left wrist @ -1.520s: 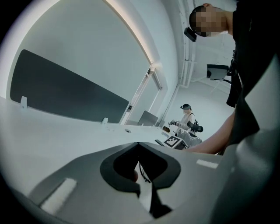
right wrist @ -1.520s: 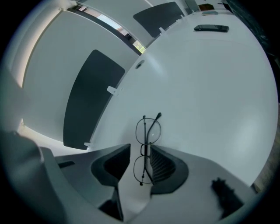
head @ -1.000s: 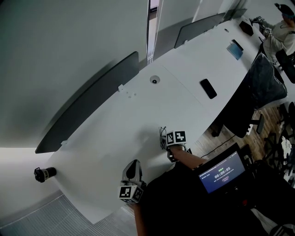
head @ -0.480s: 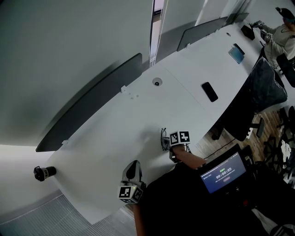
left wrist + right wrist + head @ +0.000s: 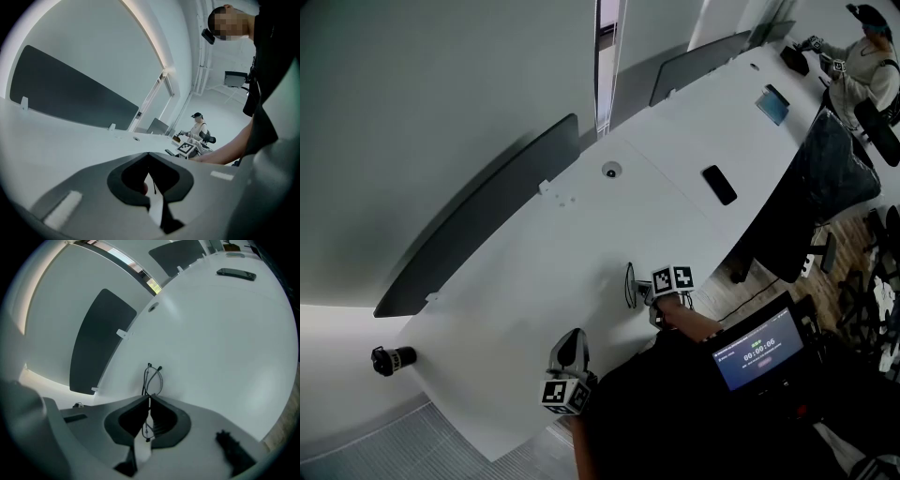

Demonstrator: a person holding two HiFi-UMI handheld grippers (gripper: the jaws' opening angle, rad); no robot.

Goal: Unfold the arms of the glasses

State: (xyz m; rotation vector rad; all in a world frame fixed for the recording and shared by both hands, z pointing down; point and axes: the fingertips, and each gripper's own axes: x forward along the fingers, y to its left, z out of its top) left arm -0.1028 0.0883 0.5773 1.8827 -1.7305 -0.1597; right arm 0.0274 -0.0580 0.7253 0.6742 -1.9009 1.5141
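the glasses (image 5: 152,379) are of thin dark wire with rounded lenses. in the right gripper view they stand on edge just below the middle of the frame, over the smooth, matte white table (image 5: 581,234); i cannot tell if they touch it. in the head view they are a small dark loop just right of centre. the right gripper (image 5: 149,401), grey plastic with a marker cube on top, points slanting down. its jaws have just been closing and now pinch the wire frame, which sticks out beyond the tips. the left gripper (image 5: 149,155), at the lower middle of the head view, lies almost level, its jaws pressed together around nothing. a flat black phone (image 5: 720,184) lies at the upper right.
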